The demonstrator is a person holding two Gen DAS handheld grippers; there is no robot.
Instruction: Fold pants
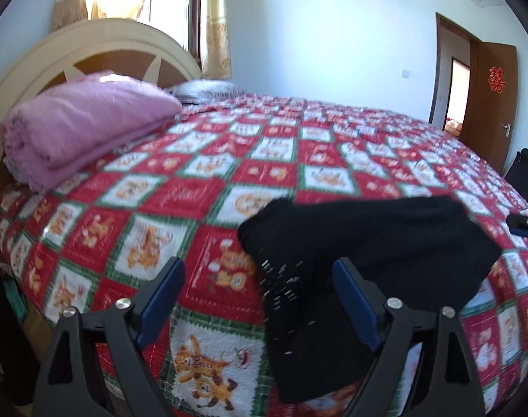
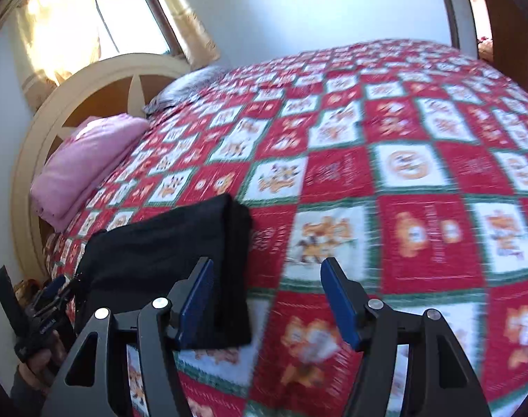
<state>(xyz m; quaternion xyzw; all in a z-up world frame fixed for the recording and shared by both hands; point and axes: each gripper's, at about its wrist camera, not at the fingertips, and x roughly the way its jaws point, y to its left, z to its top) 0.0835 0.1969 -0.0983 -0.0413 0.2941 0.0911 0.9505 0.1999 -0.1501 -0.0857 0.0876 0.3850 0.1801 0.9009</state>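
Black knit fabric: the pants (image 1: 361, 243) lie on the bed as a compact folded bundle, part of it draped over the near edge. In the left wrist view they sit just ahead of the left gripper (image 1: 260, 299), overlapping the right finger's blue pad and the right half of the gap. That gripper is spread wide, holding nothing.

The right gripper (image 2: 267, 302) is also spread and empty. From its view the pants (image 2: 166, 239) sit just left of and ahead of its left finger, with only quilt between the fingers. The left gripper (image 2: 51, 299) shows low at the far left, at the bundle's other end.

Both frames are motion-blurred, so layer count is uncertain; one doubled edge shows at the bundle's right end in the right wrist view.

Judgement: folding looks nearly or fully done. The remaining step is probably a final fold or tidying.

How to do it well:
- Pull the hanging part fully onto the bed before any further fold.
- Pinch all layers at an edge, not just the top one; knit slips and stretches.
- Move both grippers together so edges stay aligned.
- Lay flat, release, then withdraw without dragging.

Farther off: red-and-white checked quilt (image 1: 264, 160), folded pink blanket (image 1: 86, 125) well to the left near the cream headboard (image 1: 100, 38).
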